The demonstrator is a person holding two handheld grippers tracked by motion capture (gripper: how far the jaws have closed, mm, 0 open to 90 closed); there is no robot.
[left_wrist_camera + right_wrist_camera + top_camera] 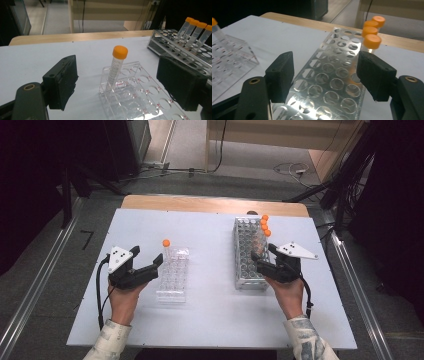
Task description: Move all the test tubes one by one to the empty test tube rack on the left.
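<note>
Orange-capped, 1 clear plastic tube (116, 67) was seen standing in the transparent acrylic rack (172, 275), released by the wide-open left gripper (159, 262). Next, 1 of 4 tubes (372, 41) in the metal rack (329, 75) was judged to need grasping by the open, empty right gripper (256, 256).

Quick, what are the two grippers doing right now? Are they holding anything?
Left gripper: open, holding nothing; the orange-capped tube stands free in the clear rack.
Right gripper: open, empty, over the metal rack.
</note>
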